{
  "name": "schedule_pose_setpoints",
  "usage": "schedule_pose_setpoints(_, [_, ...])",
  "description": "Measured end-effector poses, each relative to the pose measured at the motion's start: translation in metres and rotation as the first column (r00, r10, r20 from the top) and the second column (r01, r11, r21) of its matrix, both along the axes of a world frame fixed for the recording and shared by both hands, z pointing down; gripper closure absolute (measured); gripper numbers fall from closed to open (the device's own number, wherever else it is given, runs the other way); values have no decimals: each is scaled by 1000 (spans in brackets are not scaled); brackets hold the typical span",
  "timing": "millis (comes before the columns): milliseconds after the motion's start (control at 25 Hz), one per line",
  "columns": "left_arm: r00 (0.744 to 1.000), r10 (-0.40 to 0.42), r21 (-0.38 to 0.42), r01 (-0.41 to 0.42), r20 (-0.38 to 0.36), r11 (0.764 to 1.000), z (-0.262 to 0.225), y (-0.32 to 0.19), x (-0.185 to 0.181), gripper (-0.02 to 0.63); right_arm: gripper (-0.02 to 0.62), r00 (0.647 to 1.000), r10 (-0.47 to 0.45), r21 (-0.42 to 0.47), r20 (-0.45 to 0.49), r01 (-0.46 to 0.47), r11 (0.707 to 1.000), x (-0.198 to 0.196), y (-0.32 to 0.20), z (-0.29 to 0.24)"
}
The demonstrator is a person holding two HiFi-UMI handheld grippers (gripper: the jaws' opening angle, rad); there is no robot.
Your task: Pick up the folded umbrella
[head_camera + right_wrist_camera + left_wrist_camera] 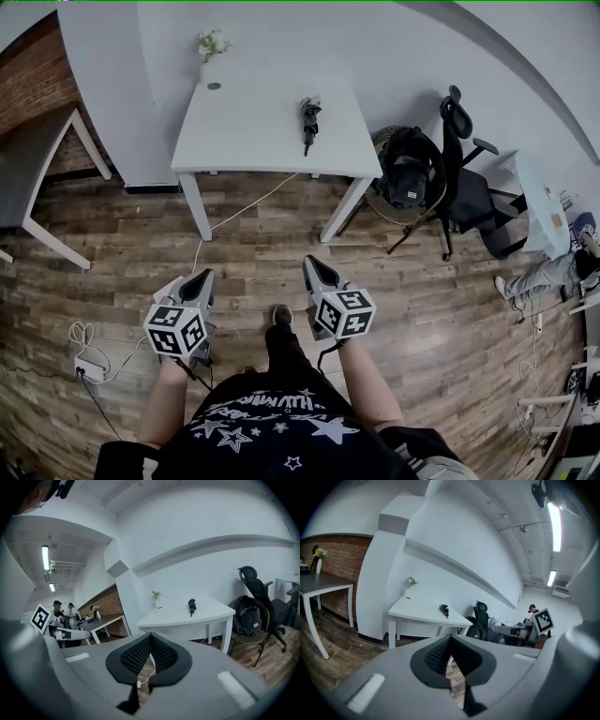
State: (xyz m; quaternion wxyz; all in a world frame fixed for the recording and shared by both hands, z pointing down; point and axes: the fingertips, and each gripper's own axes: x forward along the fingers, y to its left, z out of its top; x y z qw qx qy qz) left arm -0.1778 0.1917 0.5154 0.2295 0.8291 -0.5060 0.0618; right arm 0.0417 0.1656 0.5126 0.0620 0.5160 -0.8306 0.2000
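A black folded umbrella [308, 121] lies on the white table [253, 131] ahead, well beyond both grippers. It shows small in the left gripper view as the umbrella [444, 610] and in the right gripper view as the umbrella [191, 605]. My left gripper [203, 278] and right gripper [311, 265] hang over the wooden floor, pointing toward the table. Both have their jaws together with nothing between them, as the left gripper [450, 639] and right gripper [150, 638] show.
A small vase with flowers [212, 45] stands at the table's far edge. A black office chair [459, 178] and a backpack [406, 173] sit right of the table. A grey table [37, 178] stands at left. A white cable [234, 214] and power strip [91, 367] lie on the floor.
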Motion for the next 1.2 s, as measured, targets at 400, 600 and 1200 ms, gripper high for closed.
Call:
schedule_pose_setpoints(400, [1000,-15,8,15,23,1000,-4,-107,26,603,578,1000,-6,13,16,5,1000,29,-117,0])
schedule_pose_setpoints(600, [999,-16,2,16,29,1000,-8,-154,50,603,578,1000,-4,6,31,4,1000,51,-168,-1])
schedule_pose_setpoints(1200, [996,-64,27,62,64,998,-19,-253,95,603,578,997,-68,-14,25,69,998,99,-274,5])
